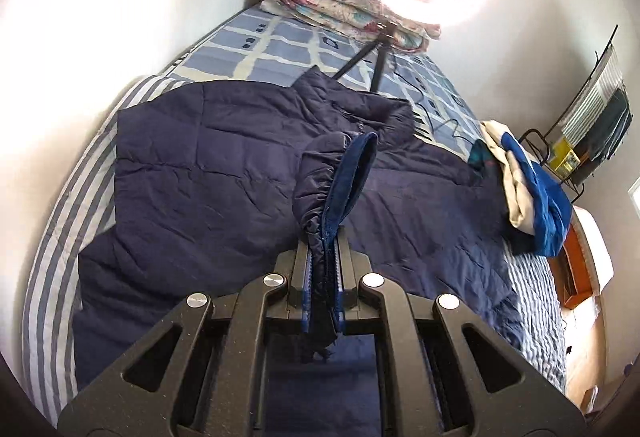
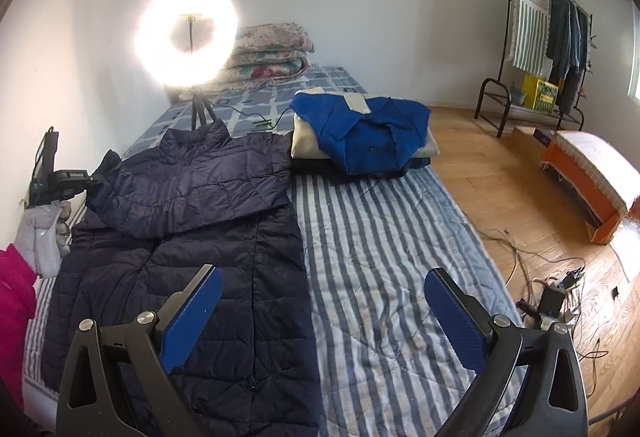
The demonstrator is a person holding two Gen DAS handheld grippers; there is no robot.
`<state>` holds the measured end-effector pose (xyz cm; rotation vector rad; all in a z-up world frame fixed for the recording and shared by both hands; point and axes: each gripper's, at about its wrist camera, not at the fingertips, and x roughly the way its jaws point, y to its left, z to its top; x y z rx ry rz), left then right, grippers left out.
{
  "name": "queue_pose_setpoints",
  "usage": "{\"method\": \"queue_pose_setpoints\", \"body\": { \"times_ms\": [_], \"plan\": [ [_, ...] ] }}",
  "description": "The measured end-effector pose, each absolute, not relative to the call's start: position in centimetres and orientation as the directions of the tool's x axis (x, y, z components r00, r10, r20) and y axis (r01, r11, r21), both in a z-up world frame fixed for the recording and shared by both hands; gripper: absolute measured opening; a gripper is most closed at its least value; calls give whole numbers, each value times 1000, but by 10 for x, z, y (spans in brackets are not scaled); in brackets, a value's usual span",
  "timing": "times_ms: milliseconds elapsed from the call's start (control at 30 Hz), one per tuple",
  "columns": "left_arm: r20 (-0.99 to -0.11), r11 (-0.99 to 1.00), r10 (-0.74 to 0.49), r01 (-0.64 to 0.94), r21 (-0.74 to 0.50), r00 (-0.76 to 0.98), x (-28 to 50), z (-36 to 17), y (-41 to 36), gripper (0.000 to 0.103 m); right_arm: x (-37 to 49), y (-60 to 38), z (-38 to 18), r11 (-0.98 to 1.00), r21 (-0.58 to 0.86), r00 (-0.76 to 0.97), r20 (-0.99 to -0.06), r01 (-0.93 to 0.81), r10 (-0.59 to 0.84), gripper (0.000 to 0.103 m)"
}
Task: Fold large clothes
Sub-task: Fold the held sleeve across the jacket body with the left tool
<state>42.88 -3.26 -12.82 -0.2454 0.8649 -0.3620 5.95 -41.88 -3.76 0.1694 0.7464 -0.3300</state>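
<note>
Left gripper: my jaws were clamped on the sleeve cuff of the navy puffer jacket, the blue lining showing toward 12 o'clock.
Right gripper: my jaws stood wide apart, holding nothing, over the striped bedcover.
Jacket's place: spread flat on the bed, at 10 o'clock from my right jaws, one part already folded across the chest.
Neighbours: a stack of folded clothes lay at 12 o'clock, just beside the jacket's shoulder.
Handling, as I judged it: light, soft, puffy and slippery-skinned; it would spring back.
Best hold: cuffs, hem corners, collar, where seams give bite.
</note>
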Motion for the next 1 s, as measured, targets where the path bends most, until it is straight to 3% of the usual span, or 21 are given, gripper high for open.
{"method": "queue_pose_setpoints", "body": {
  "times_ms": [400,867,900,1000],
  "plan": [
    [-680,912,-405,220,-345,611,478,-153,-15,7,76,-403,-48,948,77,668,-727,308,-158,102],
    [-746,934,-332,92,-345,578,520,-205,-6,7,97,-397,-60,952,73,634,-760,297,-140,101],
    [-759,940,-313,71,-335,571,521,-208,-4,8,98,-397,-60,952,74,634,-761,296,-138,101],
    [-779,964,-229,23,-266,583,520,-208,-1,26,97,-395,-60,954,71,636,-759,291,-138,101]
  ]
}}
